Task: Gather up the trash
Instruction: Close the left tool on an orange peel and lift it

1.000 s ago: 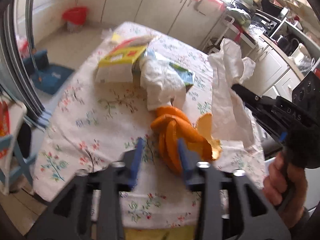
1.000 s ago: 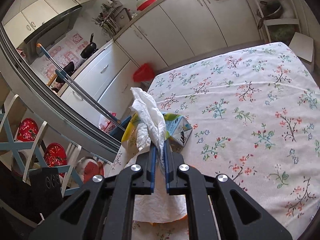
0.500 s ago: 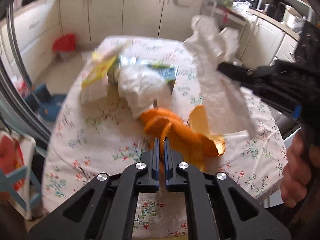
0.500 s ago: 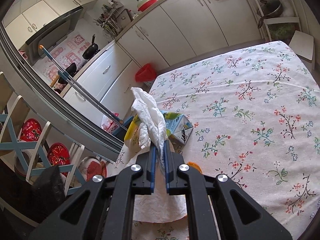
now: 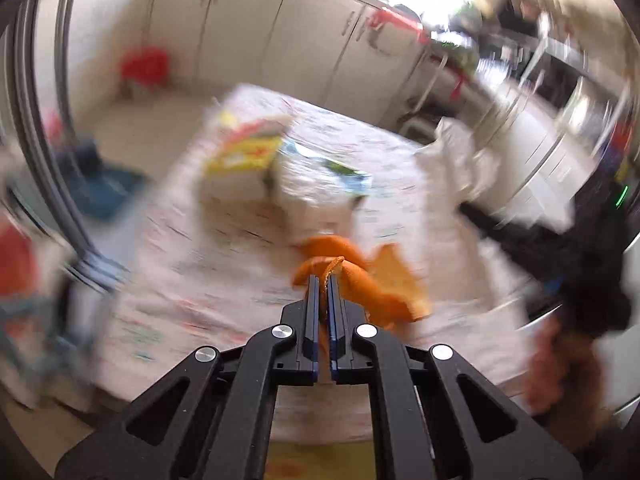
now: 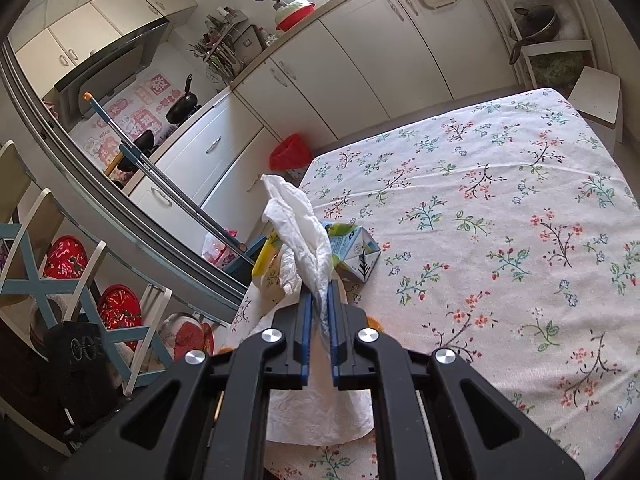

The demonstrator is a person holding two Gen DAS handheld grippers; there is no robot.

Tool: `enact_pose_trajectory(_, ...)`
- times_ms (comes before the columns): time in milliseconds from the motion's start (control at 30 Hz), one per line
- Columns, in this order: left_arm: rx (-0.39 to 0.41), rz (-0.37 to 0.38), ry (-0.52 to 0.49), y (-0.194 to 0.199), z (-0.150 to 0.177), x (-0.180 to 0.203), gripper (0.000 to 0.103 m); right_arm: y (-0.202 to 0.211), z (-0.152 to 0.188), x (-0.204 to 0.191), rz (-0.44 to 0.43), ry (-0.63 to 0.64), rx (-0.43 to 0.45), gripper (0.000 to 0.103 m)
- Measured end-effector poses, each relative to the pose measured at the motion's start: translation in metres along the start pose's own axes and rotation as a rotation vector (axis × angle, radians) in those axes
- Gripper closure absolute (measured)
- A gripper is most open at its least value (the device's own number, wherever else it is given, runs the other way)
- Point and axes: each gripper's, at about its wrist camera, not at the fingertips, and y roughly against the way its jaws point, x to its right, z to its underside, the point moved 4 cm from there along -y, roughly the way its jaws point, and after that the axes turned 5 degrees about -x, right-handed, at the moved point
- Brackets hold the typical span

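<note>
An orange peel (image 5: pixel 360 276) hangs from my left gripper (image 5: pixel 323 280), which is shut on one of its strips, above the flowered tablecloth (image 5: pixel 192 248). The left wrist view is blurred by motion. My right gripper (image 6: pixel 319 292) is shut on a white paper napkin (image 6: pixel 296 216) that stands up above the pads and drapes below them. In the left wrist view that napkin (image 5: pixel 460 160) and the right gripper's dark body show at the right. A yellow box (image 5: pixel 244 152), a crumpled white tissue (image 5: pixel 316 188) and a small carton (image 6: pixel 354 248) lie on the table.
A person's hand (image 5: pixel 560 364) holds the right gripper's handle. A red bin (image 6: pixel 290 152) stands on the floor beyond the table's far corner. White kitchen cabinets (image 6: pixel 360 48) line the wall. Chairs (image 6: pixel 80 292) and a blue dustpan (image 5: pixel 108 188) are at the left.
My left gripper has shut on the orange peel and lifted it off the cloth, swinging quickly. The right gripper holds the napkin in about the same place.
</note>
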Motion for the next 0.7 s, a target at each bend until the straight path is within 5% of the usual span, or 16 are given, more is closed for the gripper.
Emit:
enact_pose_trajectory(100,-0.058,-0.086,-0.102,-0.010,0.012,0.008,0.100,0.003,0.004,0.003,0.006,-0.002,-0.003,0.095)
enact_pose_trajectory(267,-0.134,0.032,-0.006,-0.015,0.019,-0.011,0.100,0.011,0.006,0.010,0.011,-0.021,0.013,0.095)
enact_pose_trajectory(400,-0.057,0.112,0.021,0.005,0.016,-0.014,0.100,0.016,0.005,0.009,0.004,-0.028,0.027,0.095)
enact_pose_trajectory(700,0.129,0.156,0.031,0.052,0.008,-0.004,0.100,0.046,0.015,-0.014,-0.015,0.017,0.101,0.095)
